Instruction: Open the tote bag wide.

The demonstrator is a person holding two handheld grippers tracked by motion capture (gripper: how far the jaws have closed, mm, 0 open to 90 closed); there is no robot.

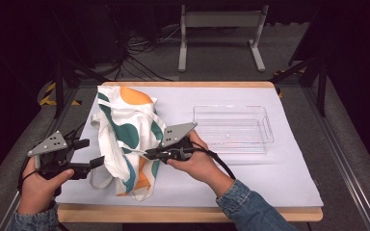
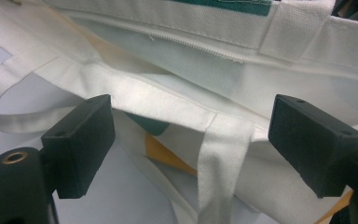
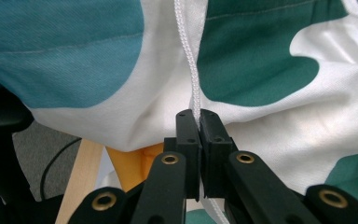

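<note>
Tote bag [image 1: 127, 139] seam pinched between right gripper [image 3: 196, 122] fingers — left's apart.

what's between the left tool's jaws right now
In the left gripper view, the left tool stands open, with the tote bag's white hem and a strap lying between its jaws; the pads are not pressing on them.

Lab, dark curtains [image 1: 24, 57], floor cables [image 1: 139, 53], taped table [image 1: 289, 183]
</note>
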